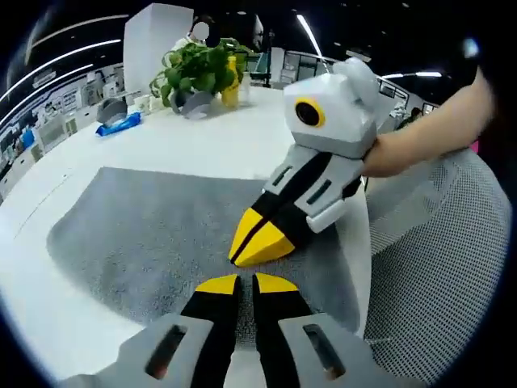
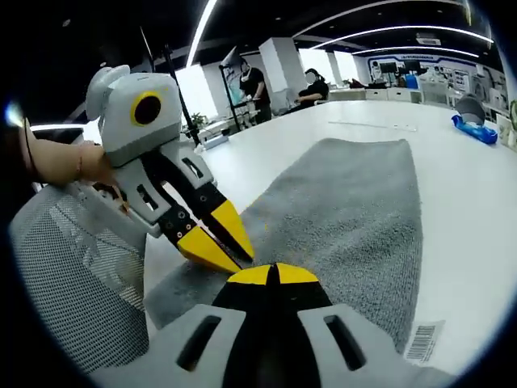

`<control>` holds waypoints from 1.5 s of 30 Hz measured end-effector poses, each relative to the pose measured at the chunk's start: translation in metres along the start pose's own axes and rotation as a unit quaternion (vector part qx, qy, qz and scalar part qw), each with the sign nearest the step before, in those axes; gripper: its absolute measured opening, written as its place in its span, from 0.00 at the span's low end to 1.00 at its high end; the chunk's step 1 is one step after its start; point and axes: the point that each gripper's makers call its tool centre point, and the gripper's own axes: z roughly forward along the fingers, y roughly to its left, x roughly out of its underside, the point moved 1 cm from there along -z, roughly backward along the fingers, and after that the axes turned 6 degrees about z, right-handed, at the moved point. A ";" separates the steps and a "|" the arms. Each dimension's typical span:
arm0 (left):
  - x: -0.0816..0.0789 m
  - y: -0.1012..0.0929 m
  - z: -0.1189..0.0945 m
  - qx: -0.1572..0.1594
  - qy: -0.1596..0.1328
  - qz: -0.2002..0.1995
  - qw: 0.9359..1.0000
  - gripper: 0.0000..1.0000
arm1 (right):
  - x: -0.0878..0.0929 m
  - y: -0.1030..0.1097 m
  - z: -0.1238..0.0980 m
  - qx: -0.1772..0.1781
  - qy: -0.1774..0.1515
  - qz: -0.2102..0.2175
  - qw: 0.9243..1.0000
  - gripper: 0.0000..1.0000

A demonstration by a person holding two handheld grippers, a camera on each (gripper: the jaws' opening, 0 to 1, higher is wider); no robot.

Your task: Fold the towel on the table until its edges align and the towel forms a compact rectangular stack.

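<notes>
A grey towel (image 1: 145, 234) (image 2: 355, 202) lies flat and unfolded on the white table (image 1: 242, 129) (image 2: 468, 210). In the left gripper view, my left gripper (image 1: 246, 284) sits low at the towel's near end. Its yellow tips are a narrow slit apart, with grey cloth showing in the slit. My right gripper (image 1: 258, 241) comes in from the right with a hand behind it, its tips together and resting on the towel just ahead of the left tips. In the right gripper view, my right gripper (image 2: 271, 275) is shut over the same towel end, and the left gripper (image 2: 216, 241) points its tips down onto the cloth.
A mesh office chair (image 1: 436, 275) (image 2: 73, 275) stands against the table edge by the towel's end. A potted plant (image 1: 198, 73), a yellow bottle (image 1: 231, 81) and a blue pack (image 1: 119, 124) (image 2: 475, 129) sit far across the table. A barcode label (image 2: 424, 341) lies beside the towel. People (image 2: 254, 89) stand in the background.
</notes>
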 end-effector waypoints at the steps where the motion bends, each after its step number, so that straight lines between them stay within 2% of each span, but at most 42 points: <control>1: -0.001 0.003 -0.001 -0.001 -0.007 -0.003 1.000 0.05 | 0.000 0.000 0.000 0.000 0.000 0.000 1.000 0.00; 4: 0.008 0.016 -0.006 -0.026 0.012 -0.019 0.999 0.01 | 0.000 0.000 0.000 -0.002 -0.003 0.004 1.000 0.00; 8: 0.011 0.022 -0.008 -0.030 0.002 -0.051 0.998 0.01 | 0.000 0.000 0.000 -0.002 -0.003 0.006 1.000 0.00; 10: 0.010 0.020 -0.006 -0.034 0.005 -0.035 0.999 0.01 | 0.000 0.000 0.000 -0.002 -0.004 0.008 1.000 0.00; 12: 0.009 0.020 -0.006 -0.042 0.016 0.005 0.999 0.01 | 0.000 0.001 0.000 -0.003 -0.004 0.011 1.000 0.00; 14: 0.009 0.020 -0.006 -0.048 0.024 0.025 0.998 0.01 | 0.000 0.000 0.000 -0.004 -0.004 0.012 1.000 0.00; 25: 0.012 0.037 -0.007 -0.093 0.021 0.029 0.995 0.01 | 0.002 0.004 -0.001 -0.011 -0.002 0.015 1.000 0.00; 29: 0.012 0.044 -0.008 -0.115 0.031 0.080 0.990 0.01 | 0.002 0.006 -0.001 -0.017 -0.001 0.013 1.000 0.00; 37: 0.013 0.047 -0.010 -0.107 0.003 0.027 0.994 0.01 | 0.004 0.006 -0.002 -0.020 0.005 0.009 1.000 0.00; 38: 0.013 0.046 -0.009 -0.107 0.003 0.027 0.994 0.01 | 0.004 0.007 -0.003 -0.023 0.010 0.002 1.000 0.00; 43: 0.013 0.045 -0.009 -0.113 0.004 0.037 0.993 0.01 | 0.012 -0.003 -0.022 -0.037 0.056 -0.093 0.993 0.00; 45: 0.013 0.046 -0.009 -0.113 0.001 0.032 0.993 0.01 | 0.013 -0.009 -0.032 -0.031 0.065 -0.090 0.993 0.00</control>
